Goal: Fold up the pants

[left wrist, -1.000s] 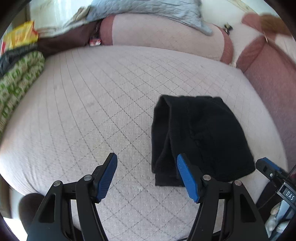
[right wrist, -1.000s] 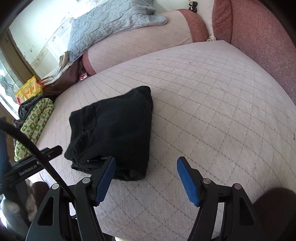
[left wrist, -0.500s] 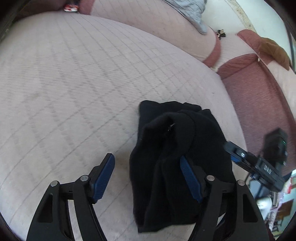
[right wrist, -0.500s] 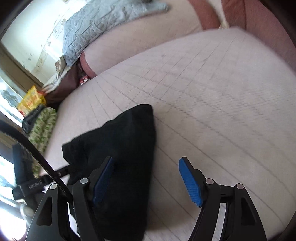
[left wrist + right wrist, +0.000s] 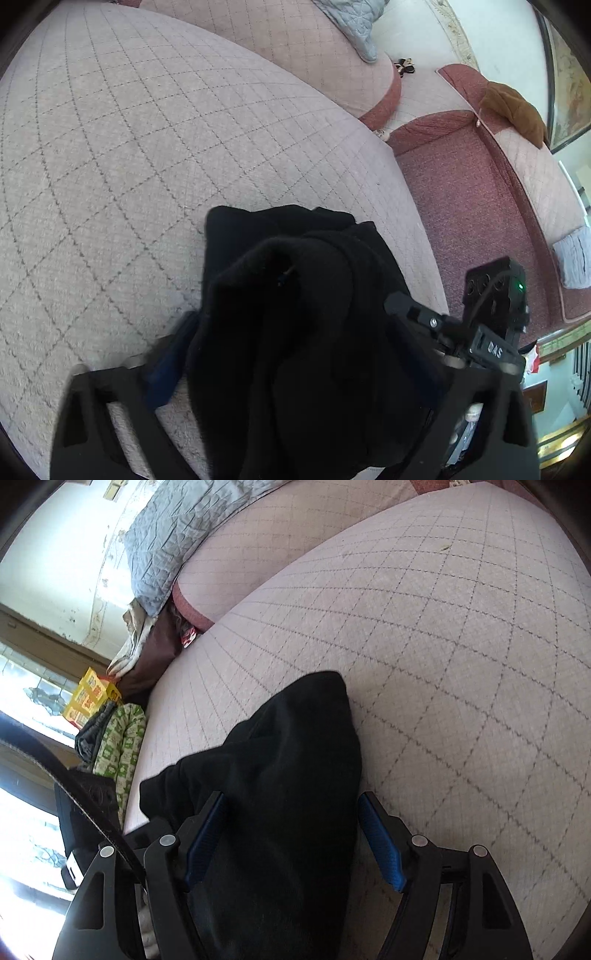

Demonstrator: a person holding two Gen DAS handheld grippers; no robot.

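The black pants (image 5: 295, 277) lie as a folded, bunched bundle on the pale quilted mattress (image 5: 147, 147). My left gripper (image 5: 295, 332) straddles the bundle's left side and its jaws are closing. Its left pad (image 5: 170, 362) is blurred at the cloth's edge, and the cloth hides the other finger. The right gripper's (image 5: 424, 314) tip shows at the bundle's right side. In the right wrist view the pants (image 5: 295, 738) fill the gap of my right gripper (image 5: 291, 797). That gripper stands open, with its left pad (image 5: 205, 842) against the cloth and its right pad just beside the edge.
A grey quilted blanket (image 5: 177, 528) lies on the long bolster behind the mattress (image 5: 461, 664). Green-patterned cloth (image 5: 118, 738) and a yellow box (image 5: 88, 698) sit by the window. A red-brown cushioned side (image 5: 461, 184) with a brown cloth (image 5: 513, 110) borders the bed's far side.
Both grippers have dropped forward onto the pants. The bundle, a second ago ahead of the jaws, now sits between both pairs of fingers and looks more bunched.
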